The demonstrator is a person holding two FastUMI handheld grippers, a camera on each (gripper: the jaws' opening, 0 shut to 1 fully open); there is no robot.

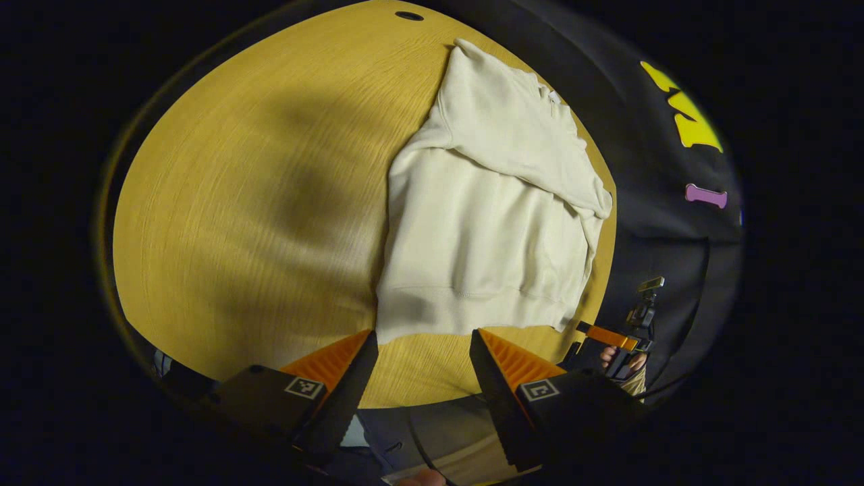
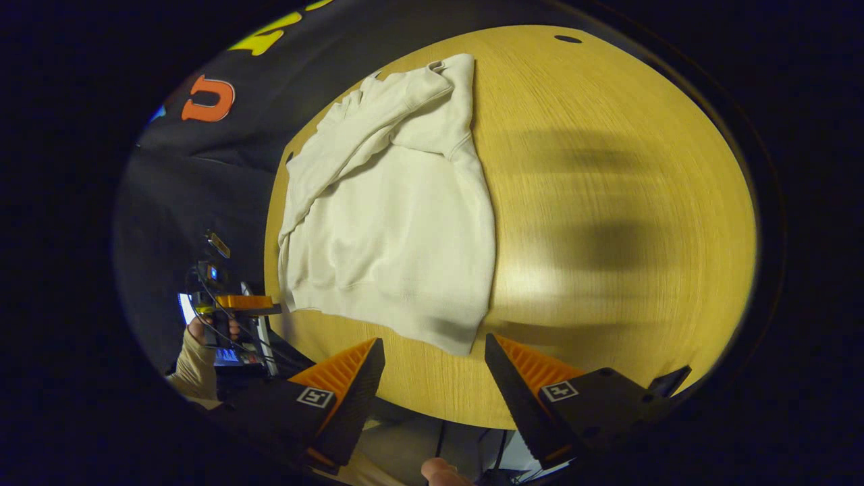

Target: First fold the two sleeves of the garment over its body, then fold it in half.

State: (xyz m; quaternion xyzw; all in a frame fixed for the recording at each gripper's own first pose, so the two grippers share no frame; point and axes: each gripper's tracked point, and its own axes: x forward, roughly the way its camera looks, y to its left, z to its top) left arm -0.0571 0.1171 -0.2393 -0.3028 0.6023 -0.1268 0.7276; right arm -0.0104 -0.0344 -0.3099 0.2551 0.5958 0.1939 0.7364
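Left gripper view: the left gripper (image 1: 422, 368) hangs spread and empty above the table (image 1: 256, 202), just short of the garment (image 1: 486, 229) hem. Both sleeves appear folded over the body.

Right gripper view: the right gripper (image 2: 435, 378) likewise spread, empty. Halving fold remains.

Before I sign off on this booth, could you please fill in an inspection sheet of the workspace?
Surface: wooden table with a small dark hole near the far edge.
Job's things: cream garment lying flat, sleeves folded over its body, not yet halved.
Clutter: nothing seen.
Grippers: left gripper open above the near edge; right gripper open, holding nothing.
Cables: thin wires by the far gripper.
Surroundings: black cloth wall.
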